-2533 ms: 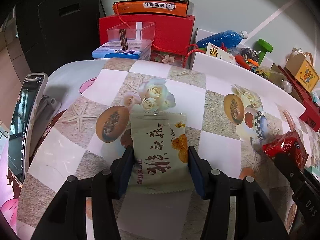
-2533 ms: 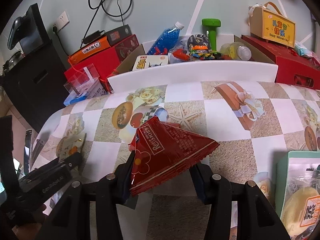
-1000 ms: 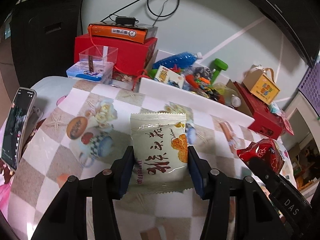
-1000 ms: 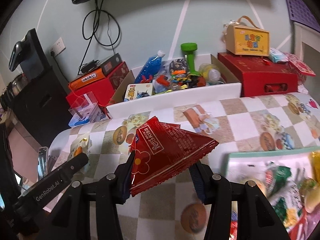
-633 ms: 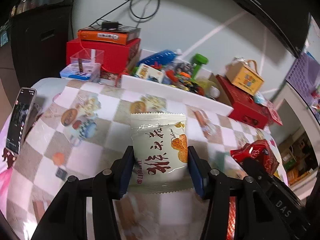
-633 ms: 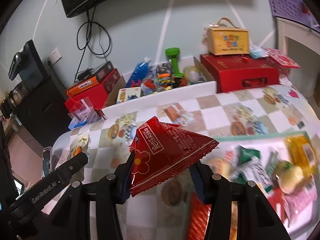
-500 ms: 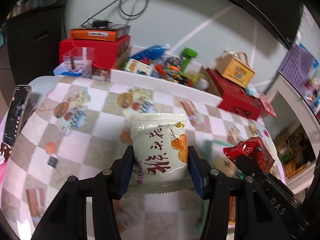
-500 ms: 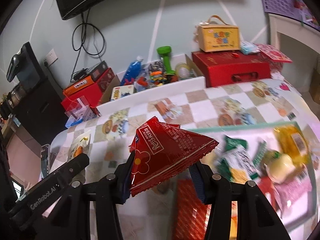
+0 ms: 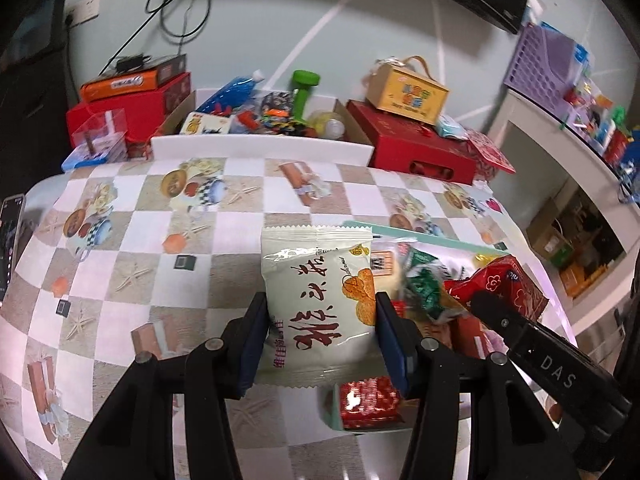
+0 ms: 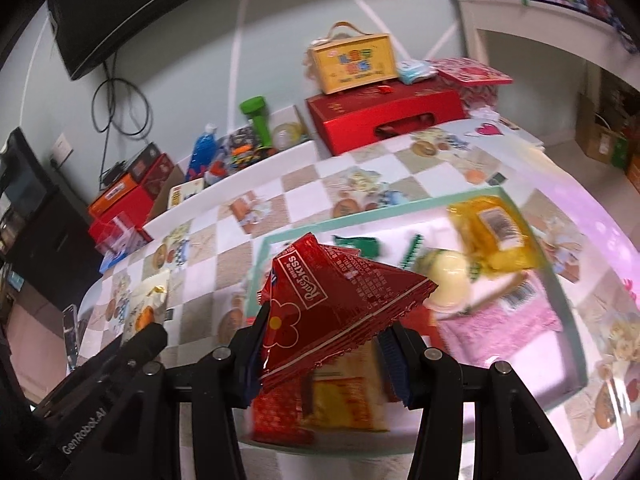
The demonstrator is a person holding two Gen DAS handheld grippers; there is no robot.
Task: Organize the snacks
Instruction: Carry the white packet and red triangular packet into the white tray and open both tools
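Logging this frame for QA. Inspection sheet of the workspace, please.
Surface: table under a checkered printed cloth.
Job's things: cream packet and red packet, both held above the table; green-rimmed tray with mixed snacks, including a yellow packet.
Clutter: red boxes, yellow carry box, open box of oddments, green dumbbell, phone at the table's left edge.
Grippers: left gripper shut on the cream packet; right gripper shut on the red packet.
Cables: black cable looped on the wall.
Surroundings: wall screen, white shelf, purple basket.
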